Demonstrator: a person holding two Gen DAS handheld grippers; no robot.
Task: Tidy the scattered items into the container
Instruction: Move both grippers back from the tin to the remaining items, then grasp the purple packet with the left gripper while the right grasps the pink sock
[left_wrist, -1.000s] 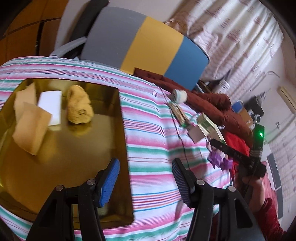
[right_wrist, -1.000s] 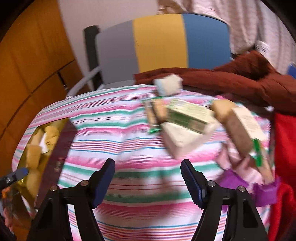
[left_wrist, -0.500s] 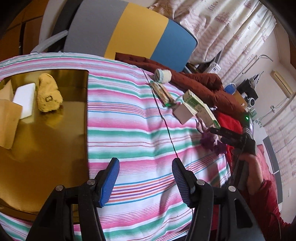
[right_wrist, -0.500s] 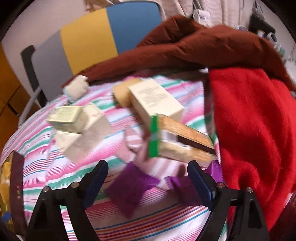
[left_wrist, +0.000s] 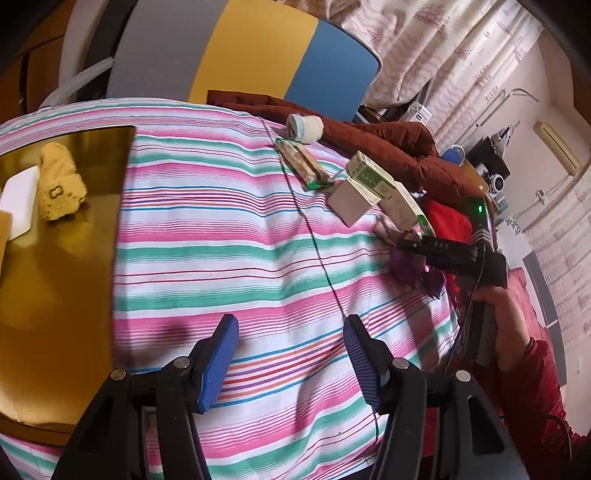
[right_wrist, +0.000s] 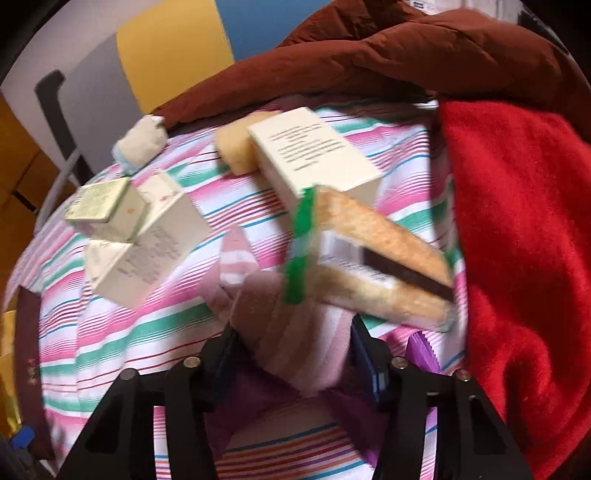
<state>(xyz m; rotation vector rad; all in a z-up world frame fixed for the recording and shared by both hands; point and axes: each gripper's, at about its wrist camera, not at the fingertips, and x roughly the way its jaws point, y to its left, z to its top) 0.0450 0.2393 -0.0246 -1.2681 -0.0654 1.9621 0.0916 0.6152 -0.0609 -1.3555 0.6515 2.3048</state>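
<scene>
right gripper (right_wrist: 291, 354) just closing, clenching soft pink-striped sock (right_wrist: 295, 332) at six o'clock, purple cloth (right_wrist: 421, 350) underneath. looking light, limp, drooping; pinching mid-bundle. left gripper (left_wrist: 290, 360) hanging released. gold container (left_wrist: 55, 258) waiting at nine o'clock.

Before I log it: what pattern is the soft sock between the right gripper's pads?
Pink-and-white stripes, clearest in the right wrist view.

My left gripper (left_wrist: 290, 360) has ribbed blue pads on matt black plastic. The striped cloth (left_wrist: 229, 236) under it looks smooth and woven. At left the container (left_wrist: 55, 295) shines glossy gold, holding a nubbly yellow sponge (left_wrist: 59, 184). Matt cardboard boxes (right_wrist: 147, 236) lie mid-frame, with a fuzzy red blanket (right_wrist: 517, 240) at right.
</scene>
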